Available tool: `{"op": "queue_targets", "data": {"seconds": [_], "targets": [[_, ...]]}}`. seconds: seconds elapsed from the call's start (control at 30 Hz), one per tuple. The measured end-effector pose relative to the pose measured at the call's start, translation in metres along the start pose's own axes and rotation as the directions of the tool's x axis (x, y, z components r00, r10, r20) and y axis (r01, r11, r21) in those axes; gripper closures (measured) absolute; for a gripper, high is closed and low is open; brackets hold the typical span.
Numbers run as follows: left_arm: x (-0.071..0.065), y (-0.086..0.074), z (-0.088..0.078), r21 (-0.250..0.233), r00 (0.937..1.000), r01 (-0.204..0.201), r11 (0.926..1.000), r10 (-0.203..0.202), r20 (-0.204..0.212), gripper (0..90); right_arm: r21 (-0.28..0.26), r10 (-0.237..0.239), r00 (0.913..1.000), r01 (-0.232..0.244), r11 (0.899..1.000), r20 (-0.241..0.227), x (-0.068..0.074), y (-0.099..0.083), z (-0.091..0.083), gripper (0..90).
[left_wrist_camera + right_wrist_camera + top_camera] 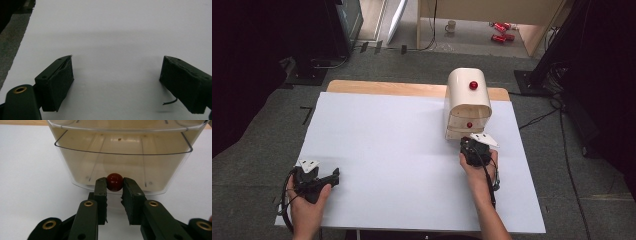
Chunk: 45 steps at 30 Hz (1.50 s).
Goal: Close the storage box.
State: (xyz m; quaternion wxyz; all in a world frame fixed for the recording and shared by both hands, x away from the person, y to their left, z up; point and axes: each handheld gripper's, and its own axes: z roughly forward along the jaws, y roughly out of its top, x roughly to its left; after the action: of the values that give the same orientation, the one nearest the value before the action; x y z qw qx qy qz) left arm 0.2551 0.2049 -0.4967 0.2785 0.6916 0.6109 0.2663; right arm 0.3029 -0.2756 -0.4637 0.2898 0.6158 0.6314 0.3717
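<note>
While right tool point(114, 185) pinches red knob point(114, 182) of lower drawer point(120, 165) at frame centre, pull-open step in hand; next calls for straight pull. Left tool point(116, 75) wide, empty, over white surface point(112, 30).

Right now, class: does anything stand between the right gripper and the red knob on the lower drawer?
No. The right gripper is already shut on the red knob of the lower drawer; its pads press both sides, with nothing between.
</note>
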Motion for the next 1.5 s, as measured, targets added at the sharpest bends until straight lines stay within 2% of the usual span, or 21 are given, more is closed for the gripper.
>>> {"op": "queue_targets", "data": {"seconds": [0.47,0.83,0.9,0.93,0.97,1.1,1.23,1.4,1.5], "targets": [[0.000,0.000,0.000,0.000,1.0000,0.000,1.0000,0.000,0.000,11.8,0.010,0.004,0.9999,-0.004,1.000,0.010,0.000,-0.003,0.010,75.5],[0.000,0.000,0.000,0.000,1.0000,0.000,1.0000,0.000,0.000,11.8,0.004,0.002,1.0000,-0.002,1.000,0.002,-0.002,-0.004,0.010,73.9],[0.000,0.000,0.000,0.000,1.0000,0.000,1.0000,0.000,0.000,11.8,0.005,0.011,0.9998,-0.011,1.000,-0.019,-0.003,-0.004,0.010,63.1],[0.000,0.000,0.000,0.000,1.0000,0.000,1.0000,0.000,0.000,11.8,0.003,0.010,0.9997,-0.010,1.000,-0.022,-0.003,-0.004,0.010,53.5],[0.000,0.000,0.000,0.000,1.0000,0.001,1.0000,-0.001,0.000,11.8,0.000,0.005,0.9998,-0.005,1.000,-0.022,-0.003,-0.004,0.009,48.3],[0.000,0.000,0.000,0.000,1.0000,0.000,1.0000,0.000,0.000,11.8,0.007,-0.018,0.9974,0.019,1.000,-0.070,-0.006,-0.006,0.003,28.3],[0.000,0.000,0.000,0.000,1.0000,0.000,1.0000,0.000,0.000,11.8,0.013,-0.025,0.9942,0.026,1.000,-0.105,-0.011,-0.011,-0.006,16.7],[0.000,0.000,0.000,0.000,1.0000,0.000,1.0000,0.000,0.000,11.8,0.037,-0.037,0.9927,0.041,0.998,-0.115,-0.019,-0.018,-0.017,3.3],[0.000,0.000,0.000,0.000,1.0000,0.000,1.0000,0.000,0.000,11.8,0.049,-0.057,0.9926,0.063,0.997,-0.107,-0.025,-0.023,-0.025,0.0]]}}
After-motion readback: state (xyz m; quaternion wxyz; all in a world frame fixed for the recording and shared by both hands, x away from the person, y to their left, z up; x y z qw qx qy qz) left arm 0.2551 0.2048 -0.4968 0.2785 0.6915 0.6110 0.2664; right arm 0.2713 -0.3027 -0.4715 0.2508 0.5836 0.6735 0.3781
